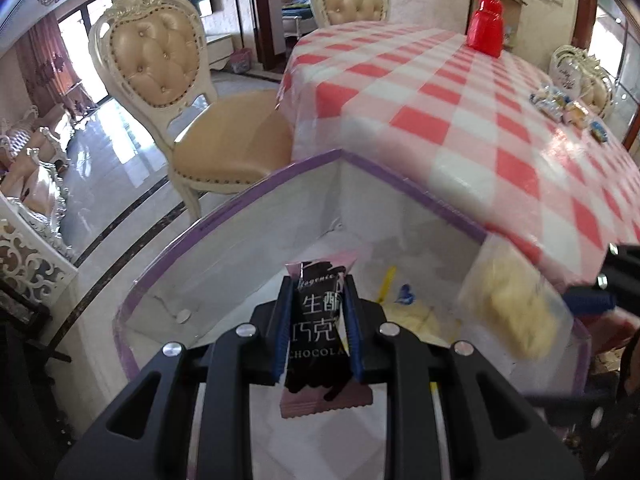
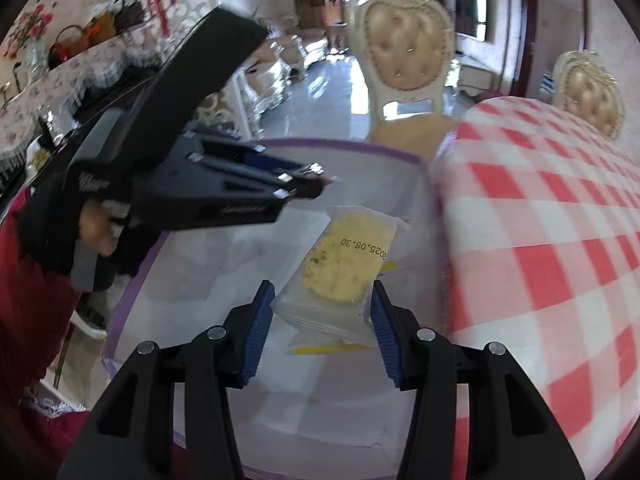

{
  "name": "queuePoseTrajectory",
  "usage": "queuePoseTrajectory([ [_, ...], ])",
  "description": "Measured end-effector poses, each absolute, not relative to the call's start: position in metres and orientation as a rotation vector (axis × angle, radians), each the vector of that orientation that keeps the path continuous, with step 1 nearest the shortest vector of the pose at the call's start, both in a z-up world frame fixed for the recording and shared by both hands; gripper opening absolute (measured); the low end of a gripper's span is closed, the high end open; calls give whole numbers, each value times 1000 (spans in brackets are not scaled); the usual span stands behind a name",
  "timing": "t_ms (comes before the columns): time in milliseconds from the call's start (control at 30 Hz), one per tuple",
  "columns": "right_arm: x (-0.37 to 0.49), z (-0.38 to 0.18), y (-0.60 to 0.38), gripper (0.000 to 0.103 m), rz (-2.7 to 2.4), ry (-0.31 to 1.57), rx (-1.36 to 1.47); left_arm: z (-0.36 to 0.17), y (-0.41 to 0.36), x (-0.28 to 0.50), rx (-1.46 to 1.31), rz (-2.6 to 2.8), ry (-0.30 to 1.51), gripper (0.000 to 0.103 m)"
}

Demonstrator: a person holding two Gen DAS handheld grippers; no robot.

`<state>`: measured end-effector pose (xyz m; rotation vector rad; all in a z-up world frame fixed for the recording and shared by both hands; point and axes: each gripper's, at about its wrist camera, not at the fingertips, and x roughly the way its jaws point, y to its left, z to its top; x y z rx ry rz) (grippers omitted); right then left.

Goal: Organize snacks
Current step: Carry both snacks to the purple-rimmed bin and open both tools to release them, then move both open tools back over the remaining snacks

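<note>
My left gripper (image 1: 317, 280) is shut on a black and pink chocolate packet (image 1: 316, 328) and holds it over the white box with purple rim (image 1: 280, 216). My right gripper (image 2: 322, 296) is shut on a clear packet with a yellow cake (image 2: 340, 268), also over the box (image 2: 280, 145). That cake packet shows blurred at the right in the left wrist view (image 1: 516, 312). Another yellow-marked snack (image 1: 404, 312) lies on the box floor. The left gripper also shows in the right wrist view (image 2: 320, 184).
The box sits beside a table with a red and white checked cloth (image 1: 460, 120). Several wrapped snacks (image 1: 568, 110) lie at its far right, and a red jar (image 1: 486, 26) stands at the back. Cream padded chairs (image 1: 160, 92) stand by the table.
</note>
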<state>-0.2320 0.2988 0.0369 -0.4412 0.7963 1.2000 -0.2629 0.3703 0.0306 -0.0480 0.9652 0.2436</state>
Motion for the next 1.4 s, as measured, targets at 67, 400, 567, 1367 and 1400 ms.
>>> queuePoseTrajectory([
  [67, -237, 33, 301, 48, 1214, 803, -449, 29, 372, -262, -42, 256, 974, 24],
  [400, -213, 45, 273, 69, 1225, 801, -283, 39, 375, -259, -56, 320, 966, 88],
  [567, -186, 56, 227, 70, 1153, 789, -162, 51, 351, -245, -39, 282, 945, 94],
  [1367, -20, 32, -150, 83, 310, 754, 255, 37, 39, 50, 102, -183, 879, 97],
  [1400, -14, 29, -157, 83, 298, 761, 266, 34, 37, 59, 103, -177, 877, 97],
])
